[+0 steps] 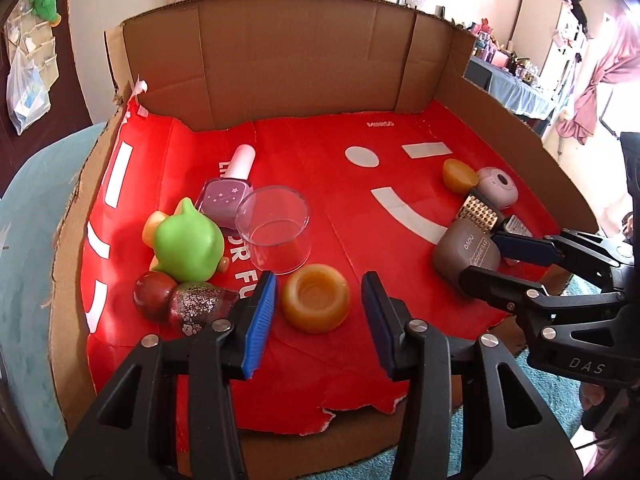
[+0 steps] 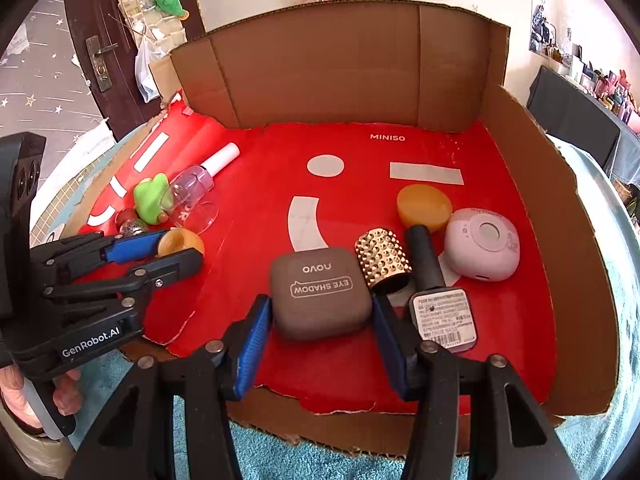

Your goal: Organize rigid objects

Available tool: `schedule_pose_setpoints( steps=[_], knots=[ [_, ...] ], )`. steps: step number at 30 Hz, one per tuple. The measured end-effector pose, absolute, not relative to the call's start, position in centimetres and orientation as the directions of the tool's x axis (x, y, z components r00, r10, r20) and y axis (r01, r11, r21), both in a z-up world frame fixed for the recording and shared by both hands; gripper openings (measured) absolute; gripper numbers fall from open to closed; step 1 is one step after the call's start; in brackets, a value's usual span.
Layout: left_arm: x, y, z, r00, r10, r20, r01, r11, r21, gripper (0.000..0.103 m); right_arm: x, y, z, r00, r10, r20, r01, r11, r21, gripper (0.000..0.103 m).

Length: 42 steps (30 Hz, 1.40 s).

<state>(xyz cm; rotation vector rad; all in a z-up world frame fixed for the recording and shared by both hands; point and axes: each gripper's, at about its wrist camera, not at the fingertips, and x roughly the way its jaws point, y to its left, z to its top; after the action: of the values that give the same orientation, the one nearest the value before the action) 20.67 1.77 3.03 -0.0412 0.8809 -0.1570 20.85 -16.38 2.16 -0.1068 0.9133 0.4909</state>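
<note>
At the far left of the red paper sheet (image 1: 320, 184) lining the cardboard box (image 1: 280, 60), a dark red ball (image 1: 152, 294) touches a glittery nail polish bottle (image 1: 200, 304) lying on its side. Behind them stands a green rubber frog toy (image 1: 188, 242), with a purple nail polish bottle with a white cap (image 1: 230, 196) and a clear glass cup (image 1: 276, 234) just beside it. My left gripper (image 1: 318, 312) is spread wide around an amber ring-shaped soap (image 1: 315, 298), pads clear of it. Further right, my right gripper (image 2: 322, 330) is spread either side of a brown square eyeshadow case (image 2: 318, 296). Beside that lie a gold studded cap (image 2: 382, 260), a black bottle with a white label (image 2: 440, 308), an amber round soap (image 2: 424, 204) and a pink round device (image 2: 482, 244).
</note>
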Motion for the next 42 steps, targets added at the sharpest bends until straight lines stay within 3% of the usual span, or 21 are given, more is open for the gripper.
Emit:
schedule_pose_setpoints(
  steps=[2, 3, 4, 13, 17, 25, 27, 42],
  knots=[
    [20.2, 1.5, 3.5, 0.643, -0.137, -0.753, 0.119, 0.99, -0.079, 0.051, 20.5, -16.6, 2.6, 0.519, 0.369, -0.771, -0.454, 0.883, 0.118, 0.055],
    [20.0, 1.4, 3.8, 0.653, -0.123, -0.747, 0.114, 0.991, -0.063, 0.063, 20.4, -16.6, 2.7, 0.522, 0.372, -0.768, -0.454, 0.883, 0.119, 0.055],
    [19.7, 1.3, 4.0, 0.663, -0.115, -0.74, 0.113, 0.992, -0.053, 0.066, 20.1, -16.7, 3.0, 0.528, 0.375, -0.762, -0.454, 0.883, 0.12, 0.055],
    [17.0, 1.7, 6.2, 0.722, -0.073, -0.688, 0.078, 0.997, -0.024, 0.085, 17.6, -18.2, 5.3, 0.618, 0.359, -0.7, -0.421, 0.902, 0.092, 0.065],
    [15.6, 2.2, 6.7, 0.749, -0.039, -0.661, 0.036, 0.999, -0.018, 0.097, 16.2, -18.7, 6.3, 0.674, 0.337, -0.657, -0.392, 0.917, 0.07, 0.083],
    [13.9, 2.6, 6.4, 0.772, 0.04, -0.634, -0.042, 0.999, 0.011, 0.099, 14.5, -19.0, 6.6, 0.752, 0.282, -0.596, -0.322, 0.946, 0.042, 0.103],
    [13.6, 2.7, 6.3, 0.776, 0.058, -0.627, -0.064, 0.998, 0.012, 0.103, 14.1, -19.1, 6.4, 0.774, 0.252, -0.581, -0.296, 0.955, 0.02, 0.103],
    [13.1, 3.2, 5.0, 0.778, 0.082, -0.622, -0.099, 0.995, 0.008, 0.103, 14.2, -19.8, 3.6, 0.779, 0.186, -0.599, -0.211, 0.977, 0.03, 0.103]
  ],
)
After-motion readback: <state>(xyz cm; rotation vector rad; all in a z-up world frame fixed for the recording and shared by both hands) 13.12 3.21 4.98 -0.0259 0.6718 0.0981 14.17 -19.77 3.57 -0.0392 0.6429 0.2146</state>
